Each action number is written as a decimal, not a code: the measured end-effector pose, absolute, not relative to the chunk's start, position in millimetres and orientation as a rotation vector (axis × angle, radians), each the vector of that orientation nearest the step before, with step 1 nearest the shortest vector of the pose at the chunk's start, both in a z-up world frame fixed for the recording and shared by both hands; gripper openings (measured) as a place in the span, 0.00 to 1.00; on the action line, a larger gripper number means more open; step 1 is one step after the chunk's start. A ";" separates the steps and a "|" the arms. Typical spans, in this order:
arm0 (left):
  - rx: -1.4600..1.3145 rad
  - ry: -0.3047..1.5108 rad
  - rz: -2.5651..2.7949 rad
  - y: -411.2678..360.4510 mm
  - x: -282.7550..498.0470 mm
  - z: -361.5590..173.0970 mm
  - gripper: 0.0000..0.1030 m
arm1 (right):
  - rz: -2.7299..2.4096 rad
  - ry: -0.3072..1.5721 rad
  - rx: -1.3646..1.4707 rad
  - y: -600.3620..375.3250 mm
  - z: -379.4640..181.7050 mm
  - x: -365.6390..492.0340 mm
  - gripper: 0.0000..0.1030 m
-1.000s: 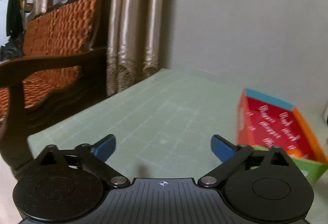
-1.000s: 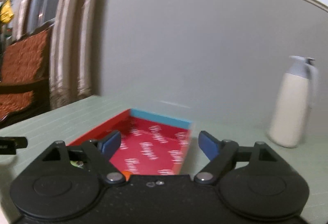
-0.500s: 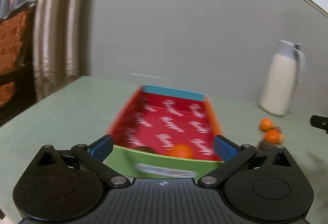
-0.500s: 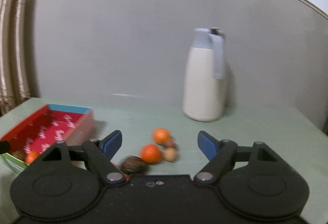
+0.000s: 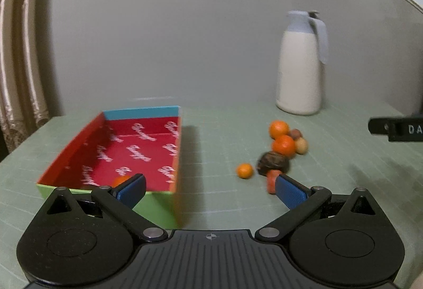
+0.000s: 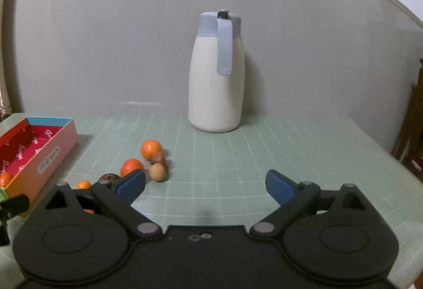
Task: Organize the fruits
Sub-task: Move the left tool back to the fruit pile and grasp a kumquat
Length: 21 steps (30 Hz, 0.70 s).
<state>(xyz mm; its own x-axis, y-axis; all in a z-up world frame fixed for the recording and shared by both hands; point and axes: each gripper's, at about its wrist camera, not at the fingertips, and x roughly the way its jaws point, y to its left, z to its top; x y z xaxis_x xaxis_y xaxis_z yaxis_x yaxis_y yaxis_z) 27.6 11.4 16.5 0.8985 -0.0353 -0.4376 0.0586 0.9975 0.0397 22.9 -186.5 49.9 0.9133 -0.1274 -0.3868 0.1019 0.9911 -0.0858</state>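
In the left wrist view the left gripper stands wide, its blue pads apart with nothing between them, low in the frame over the green grid mat. The shallow cardboard box, red inside with white script, a blue far wall and a green near wall, sits at centre left; an orange fruit lies in its near end, partly hidden by the left pad. Right of centre, apart from the box, the loose fruit lies in a cluster: two oranges, a dark wrinkled fruit, a pale round one, and a small orange just beside them. A white jug with a grey-blue lid stands upright at the wall, upper right.

In the right wrist view the right gripper has just been opening and stands wide, empty. The cluster sits at lower left, near its left pad; the box is at the left edge.
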 end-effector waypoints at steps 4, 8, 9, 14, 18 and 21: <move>0.060 0.458 -0.061 -0.7 30.6 17.1 1.00 | -0.153 0.383 -0.105 -190.8 48.6 19.6 0.95; 0.043 0.473 -0.086 -8.0 34.3 17.5 1.00 | -0.179 0.384 -0.114 -200.1 47.0 18.4 0.95; 0.051 0.475 -0.082 -10.9 34.5 16.9 1.00 | -0.183 0.385 -0.111 -203.0 46.8 17.8 0.95; 0.092 0.504 -0.093 -26.9 38.7 11.7 1.00 | -0.204 0.383 -0.099 -215.5 46.3 13.5 0.95; 0.114 0.506 -0.118 -39.2 39.1 8.2 1.00 | -0.218 0.384 -0.097 -223.8 45.3 11.5 0.95; 0.128 0.508 -0.142 -48.4 39.0 5.9 0.99 | -0.235 0.385 -0.089 -231.5 44.8 10.4 0.95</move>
